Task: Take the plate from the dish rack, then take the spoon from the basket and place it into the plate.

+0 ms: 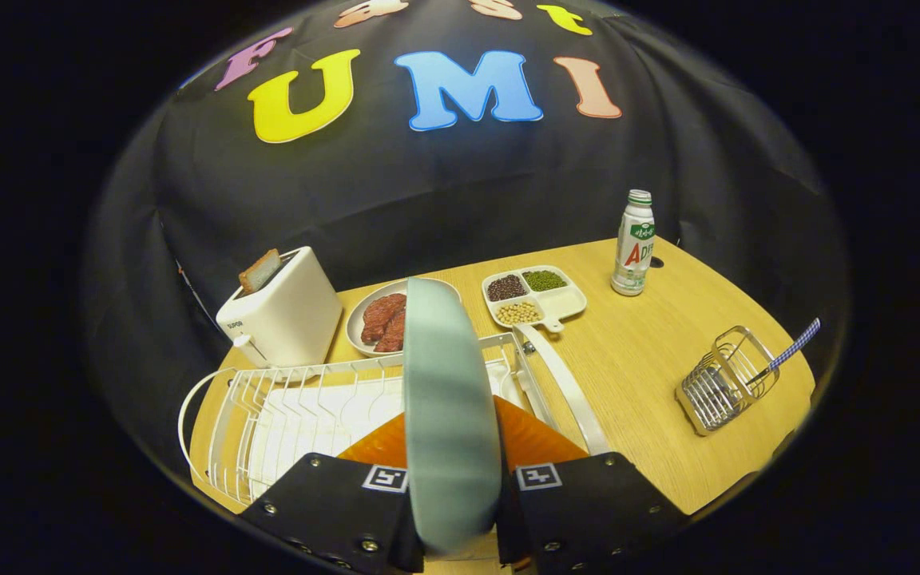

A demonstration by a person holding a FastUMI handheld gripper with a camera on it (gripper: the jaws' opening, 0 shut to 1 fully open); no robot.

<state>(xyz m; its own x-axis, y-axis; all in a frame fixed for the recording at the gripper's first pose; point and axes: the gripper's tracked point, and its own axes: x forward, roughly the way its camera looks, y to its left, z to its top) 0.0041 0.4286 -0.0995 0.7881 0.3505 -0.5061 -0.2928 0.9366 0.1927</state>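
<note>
While jaws pinching plate (448, 399) edge-on: spoon (787, 351) in basket (723, 379).

The plate (448, 399) stands on edge between the fingers of the gripper (454, 489), so its face cannot be seen, and its lower rim is hidden behind them. The plate covers the middle of the dish rack (300, 415) and part of the dish of meat (380, 319). Whether the plate touches the rack is not clear. In the basket (723, 379), the bowl of the spoon (787, 351) is hidden behind the wires.
</note>
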